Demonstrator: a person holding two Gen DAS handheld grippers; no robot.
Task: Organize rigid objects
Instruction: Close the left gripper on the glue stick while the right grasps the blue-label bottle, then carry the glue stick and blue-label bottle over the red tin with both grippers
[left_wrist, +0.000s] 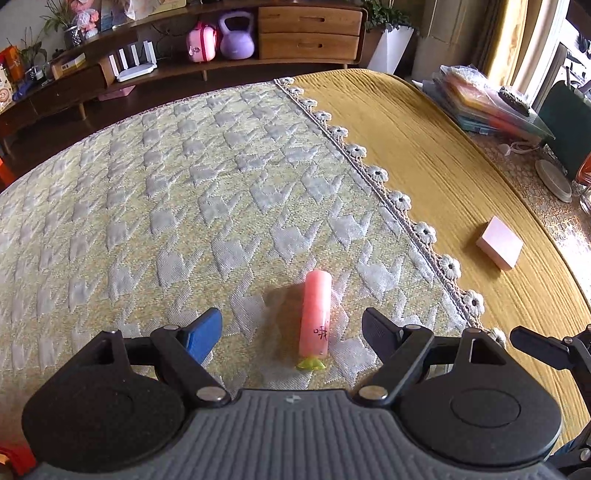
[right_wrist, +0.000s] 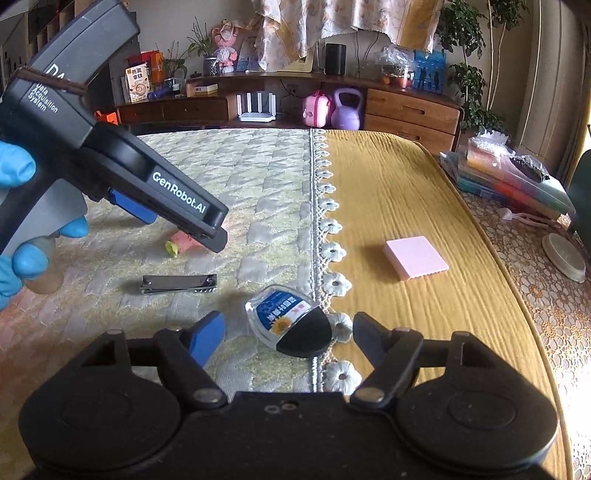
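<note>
A pink cylinder with a green end (left_wrist: 314, 317) lies on the patterned cloth between the open fingers of my left gripper (left_wrist: 291, 328). In the right wrist view the left gripper (right_wrist: 184, 225) hangs over that cylinder (right_wrist: 181, 242). My right gripper (right_wrist: 288, 332) is open and empty, its fingers either side of a small clear bottle with a black cap (right_wrist: 288, 323) lying on its side. A metal nail clipper (right_wrist: 179, 284) lies left of the bottle. A pink flat block (right_wrist: 415, 258) rests on the yellow cloth; it also shows in the left wrist view (left_wrist: 499, 242).
A lace trim (right_wrist: 325, 221) divides the patterned cloth from the yellow cloth. A stack of bagged folders (right_wrist: 513, 177) and a round lid (right_wrist: 563, 256) sit at the right edge. A wooden cabinet (right_wrist: 410, 114) with a purple kettlebell (right_wrist: 347, 110) stands behind.
</note>
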